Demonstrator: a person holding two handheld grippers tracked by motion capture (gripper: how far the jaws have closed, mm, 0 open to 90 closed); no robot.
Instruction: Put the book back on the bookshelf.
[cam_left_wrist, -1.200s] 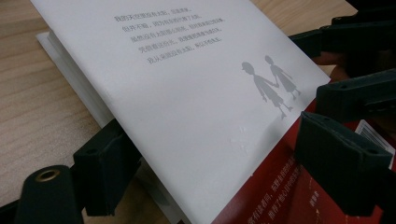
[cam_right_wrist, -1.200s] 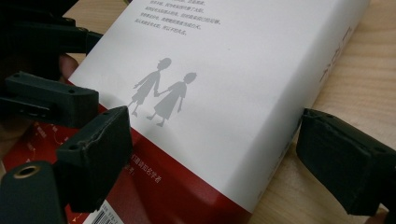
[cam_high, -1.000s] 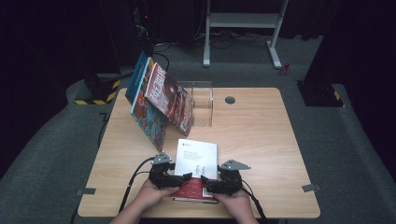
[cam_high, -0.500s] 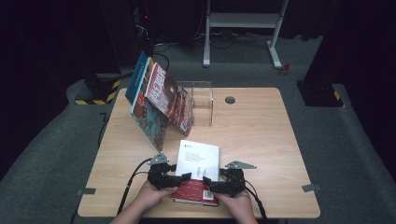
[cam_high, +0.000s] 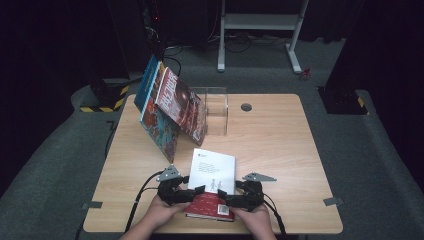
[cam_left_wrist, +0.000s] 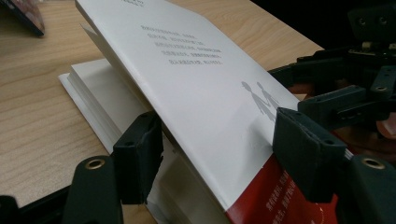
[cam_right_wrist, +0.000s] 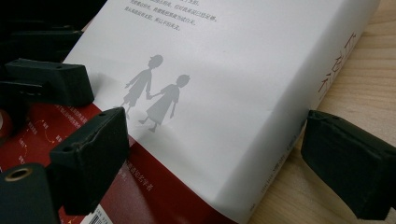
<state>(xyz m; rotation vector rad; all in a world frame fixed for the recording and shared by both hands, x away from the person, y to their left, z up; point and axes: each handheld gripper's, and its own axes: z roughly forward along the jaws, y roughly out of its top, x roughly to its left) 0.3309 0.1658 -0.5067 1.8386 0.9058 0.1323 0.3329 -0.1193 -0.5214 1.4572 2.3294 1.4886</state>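
A white book with a red band (cam_high: 212, 172) lies flat near the table's front edge, its spine to the right. My left gripper (cam_high: 194, 192) reaches in from the book's left. In the left gripper view the front cover (cam_left_wrist: 205, 84) is lifted off the pages and runs between the jaws of my left gripper (cam_left_wrist: 219, 149). One jaw is under the cover and one above it, with a gap left; these jaws have just been closing. My right gripper (cam_high: 227, 198) straddles the spine (cam_right_wrist: 299, 93). Its jaws (cam_right_wrist: 210, 154) have just been opening, one over the cover and one beside the spine.
Several colourful books (cam_high: 172, 107) lean against a clear plastic stand (cam_high: 217, 112) at the back left of the wooden table (cam_high: 280, 145). A round cable hole (cam_high: 246, 106) sits behind the stand. Cables trail off the front edge.
My right gripper has edged slightly to the right. The left gripper and the book stay where they were.
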